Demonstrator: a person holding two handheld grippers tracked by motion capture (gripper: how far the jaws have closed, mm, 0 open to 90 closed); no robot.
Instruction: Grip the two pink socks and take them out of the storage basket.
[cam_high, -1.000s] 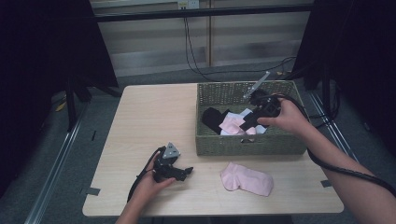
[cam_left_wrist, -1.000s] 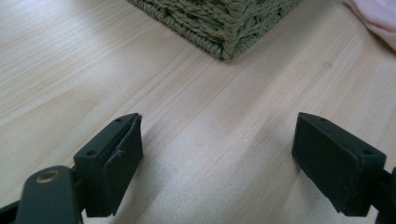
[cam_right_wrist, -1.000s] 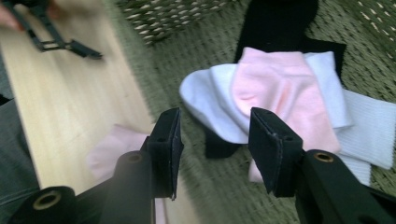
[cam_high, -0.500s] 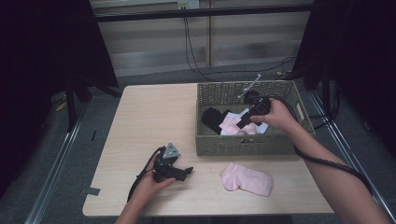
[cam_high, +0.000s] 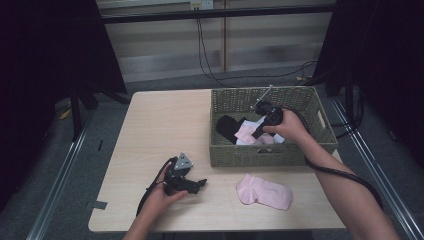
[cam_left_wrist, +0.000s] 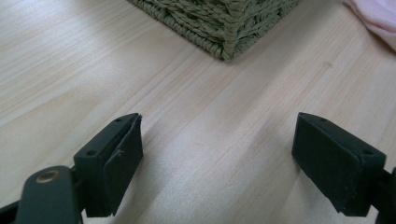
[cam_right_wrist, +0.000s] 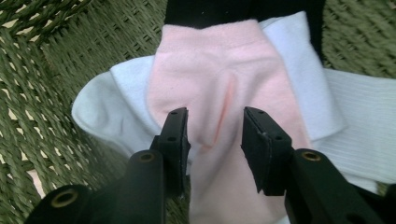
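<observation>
Both grippers gape: left (cam_left_wrist: 217, 163) over table, right (cam_right_wrist: 214, 142) straddling pink sock (cam_right_wrist: 219, 84) (unlabelled).

Basket (cam_high: 320, 150) sits on table (cam_high: 160, 130) right-rear w/ socks (cam_right_wrist: 224, 93) piled inside. Another sock (cam_high: 265, 192) lies on table just in front of basket. Left gripper (cam_high: 192, 184) rests on table front-left of basket; right gripper (cam_high: 256, 134) is over the pile.
</observation>
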